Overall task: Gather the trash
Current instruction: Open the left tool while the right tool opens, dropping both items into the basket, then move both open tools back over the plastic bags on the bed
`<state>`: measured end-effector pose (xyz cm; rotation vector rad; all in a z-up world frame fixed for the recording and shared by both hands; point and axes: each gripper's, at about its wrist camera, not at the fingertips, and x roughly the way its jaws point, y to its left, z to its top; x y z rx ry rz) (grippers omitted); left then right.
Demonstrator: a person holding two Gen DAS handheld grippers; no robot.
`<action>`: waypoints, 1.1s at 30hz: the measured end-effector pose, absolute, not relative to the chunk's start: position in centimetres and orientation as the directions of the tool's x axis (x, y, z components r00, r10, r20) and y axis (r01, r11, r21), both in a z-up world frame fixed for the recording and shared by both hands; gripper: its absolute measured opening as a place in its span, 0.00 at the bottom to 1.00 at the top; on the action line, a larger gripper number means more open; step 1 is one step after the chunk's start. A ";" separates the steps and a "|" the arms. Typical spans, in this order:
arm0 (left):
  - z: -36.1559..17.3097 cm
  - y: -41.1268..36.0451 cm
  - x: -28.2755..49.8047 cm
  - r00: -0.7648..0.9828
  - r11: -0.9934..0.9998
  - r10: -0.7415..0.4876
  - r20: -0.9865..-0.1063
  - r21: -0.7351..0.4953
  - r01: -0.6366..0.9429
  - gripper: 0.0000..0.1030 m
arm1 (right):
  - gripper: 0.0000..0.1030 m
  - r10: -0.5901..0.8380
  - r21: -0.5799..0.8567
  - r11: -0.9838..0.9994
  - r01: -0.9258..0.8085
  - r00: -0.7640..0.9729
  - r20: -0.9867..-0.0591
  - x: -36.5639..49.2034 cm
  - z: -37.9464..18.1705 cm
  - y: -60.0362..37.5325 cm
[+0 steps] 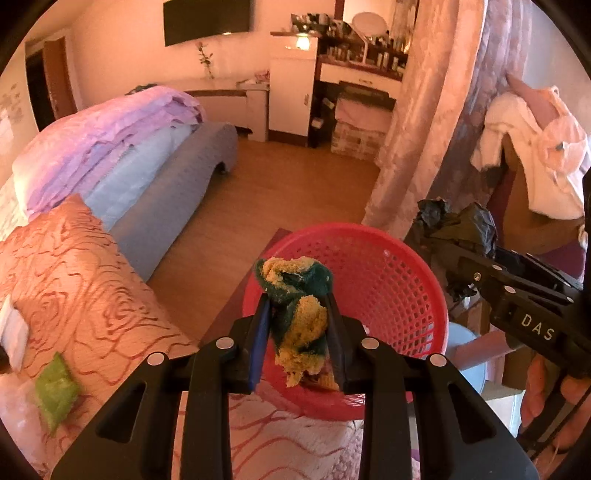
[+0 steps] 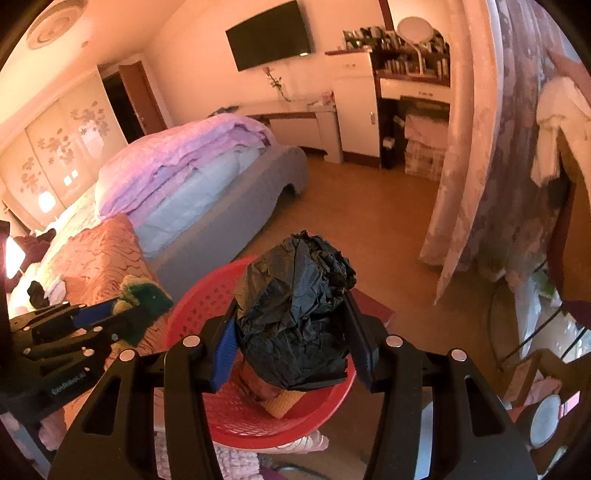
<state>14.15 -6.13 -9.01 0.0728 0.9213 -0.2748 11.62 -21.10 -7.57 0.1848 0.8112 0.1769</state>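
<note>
Black jaws of the left gripper (image 1: 298, 321) fill the near edge of its view, narrowed and clamped on a crumpled yellow-and-green sponge cloth (image 1: 300, 317) that hangs between the blue pads. Cloth sits over the near rim of a red plastic mesh basket (image 1: 391, 280), inside its outline as seen from above; whether it touches the basket cannot be told.

Right gripper (image 2: 291, 332), jaws about half apart, pinched on a crumpled black plastic bag (image 2: 295, 317). Bag bulges above the fingertips and hangs over the same basket's far-right part. In the basket's bottom, an orange-tan scrap (image 2: 282, 402), partly hidden under the bag.

Left wrist view: right gripper enters from the right, a hand (image 1: 543, 391) on its handle. Right wrist view: left gripper comes in from the left with the cloth.

Basket rests at the near corner of the bed, on a pink rose-patterned cover (image 1: 74, 280). Green cloth piece (image 1: 55, 391) lies on that cover, near left. Farther left: folded purple and blue quilts (image 1: 110, 147). Wooden floor (image 1: 288, 192) beyond. Far wall: dark TV screen (image 1: 207, 18). Right: pink patterned curtain (image 1: 424, 110).
</note>
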 end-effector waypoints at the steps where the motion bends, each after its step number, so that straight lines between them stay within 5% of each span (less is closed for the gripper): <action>1: -9.2 -6.3 14.3 0.566 0.961 -0.207 -0.798 -0.058 0.270 0.27 | 0.49 0.228 0.234 0.969 -0.083 0.670 -0.706 11.7 -7.8 -21.1; 6: -10.2 -6.9 14.6 0.542 0.956 -0.221 -0.811 -0.070 0.285 0.29 | 0.49 0.242 0.243 0.966 -0.090 0.648 -0.723 12.1 -8.8 -20.8; 12: -10.4 -6.9 14.7 0.546 0.958 -0.220 -0.808 -0.075 0.275 0.57 | 0.55 0.247 0.239 0.966 -0.100 0.634 -0.733 12.2 -9.4 -20.2; 15: -10.3 -6.7 14.7 0.546 0.961 -0.220 -0.808 -0.083 0.264 0.62 | 0.59 0.246 0.242 0.966 -0.095 0.635 -0.732 12.2 -9.4 -20.3; 33: -8.2 -2.7 13.2 0.607 0.982 -0.177 -0.775 -0.095 0.166 0.68 | 0.64 0.226 0.223 0.970 -0.093 0.673 -0.705 11.2 -8.4 -20.2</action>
